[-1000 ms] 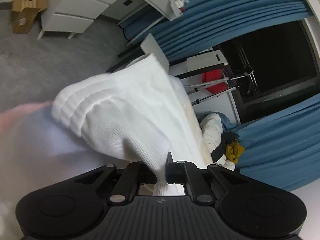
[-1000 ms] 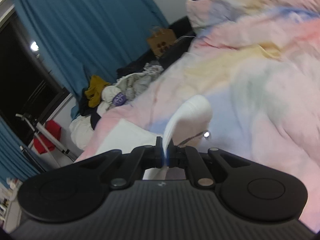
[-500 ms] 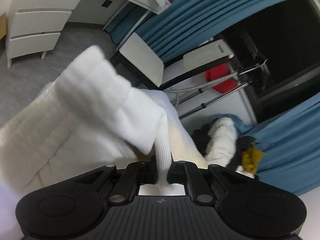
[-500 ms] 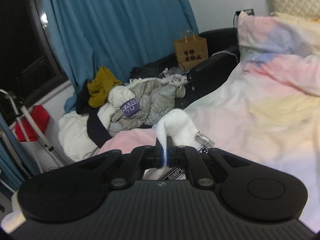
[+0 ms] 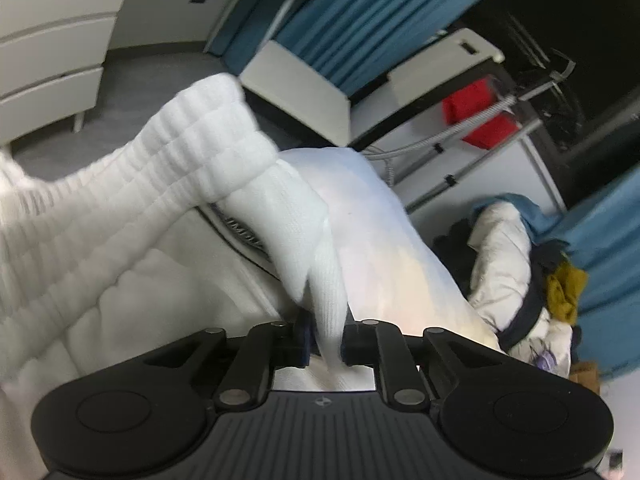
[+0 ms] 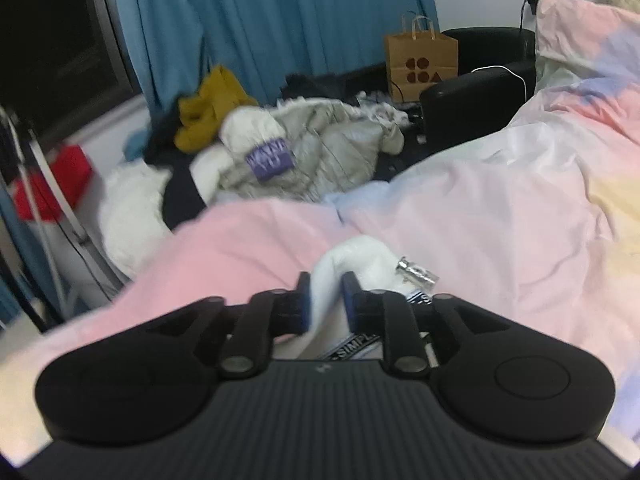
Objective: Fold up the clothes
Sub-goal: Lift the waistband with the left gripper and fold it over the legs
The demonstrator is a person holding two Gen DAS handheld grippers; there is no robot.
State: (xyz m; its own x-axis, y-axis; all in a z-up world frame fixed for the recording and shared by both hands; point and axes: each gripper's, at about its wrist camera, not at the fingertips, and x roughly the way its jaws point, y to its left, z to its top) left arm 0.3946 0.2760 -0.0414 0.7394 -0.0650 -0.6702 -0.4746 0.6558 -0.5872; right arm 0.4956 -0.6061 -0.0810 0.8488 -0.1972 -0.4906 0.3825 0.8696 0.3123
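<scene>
White knit garment [image 5: 224,184] hangs in the air above the pastel bed [image 6: 500,216], clamped at one edge by the left tongs [image 5: 324,340] and at another by the right tongs [image 6: 326,300], so an even, taut spread would likely fold cleanest.

Right tongs [image 6: 325,300] pinch white garment [image 6: 360,258] above the pastel duvet [image 6: 500,216].

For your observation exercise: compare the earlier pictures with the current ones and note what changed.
Both views swung: the right hand-held gripper now looks level across the pastel quilt, its fingers wider apart around the white knitted garment. The left hand-held gripper still pinches that garment.
</scene>
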